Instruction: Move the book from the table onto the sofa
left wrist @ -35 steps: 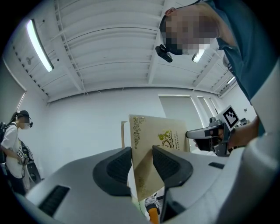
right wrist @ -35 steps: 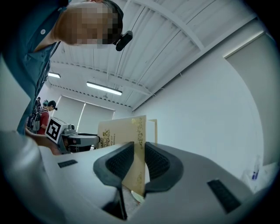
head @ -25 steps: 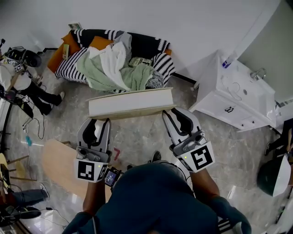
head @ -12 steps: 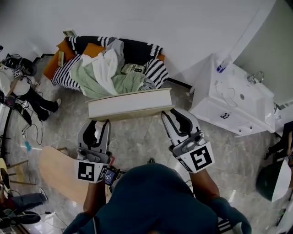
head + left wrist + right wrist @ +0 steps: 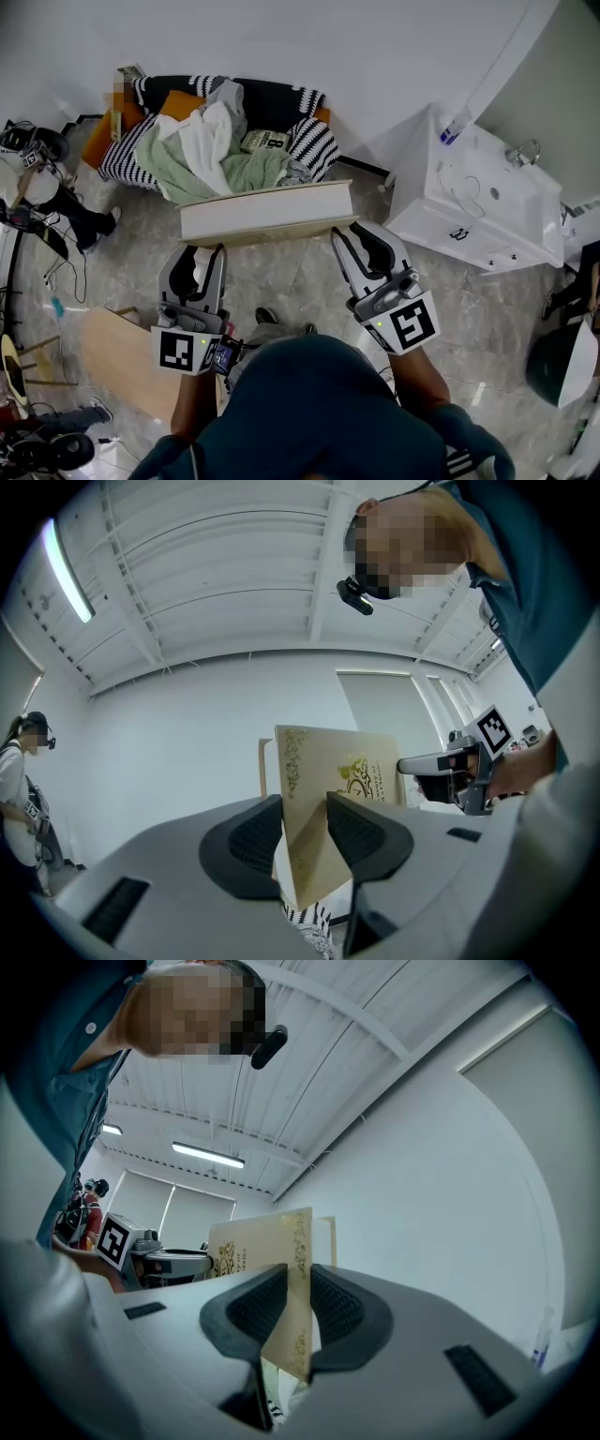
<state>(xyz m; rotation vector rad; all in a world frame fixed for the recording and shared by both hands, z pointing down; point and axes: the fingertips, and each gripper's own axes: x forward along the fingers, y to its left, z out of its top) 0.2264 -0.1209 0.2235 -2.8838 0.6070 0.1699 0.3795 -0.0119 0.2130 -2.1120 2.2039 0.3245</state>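
Note:
A large cream book (image 5: 267, 214) hangs in the air between my two grippers, long side across, its page edges facing me in the head view. My left gripper (image 5: 208, 247) is shut on its left end and my right gripper (image 5: 345, 230) is shut on its right end. In the left gripper view the gold-printed cover (image 5: 328, 789) stands upright between the dark pads. The right gripper view shows the same cover (image 5: 272, 1260) pinched between its pads. Beyond the book lies the striped sofa (image 5: 312, 142), heaped with green and white cloths (image 5: 211, 150).
A white cabinet with a basin (image 5: 478, 202) stands to the right of the sofa. A wooden tabletop (image 5: 117, 361) sits at the lower left. Bags, cables and a tripod (image 5: 37, 202) clutter the floor on the left. A person (image 5: 23, 789) stands by the far wall.
Both grippers keep the same hold on the book. The sofa, cabinet and floor have shifted leftward and upward in the head view. The wooden tabletop has slid further toward the lower left.

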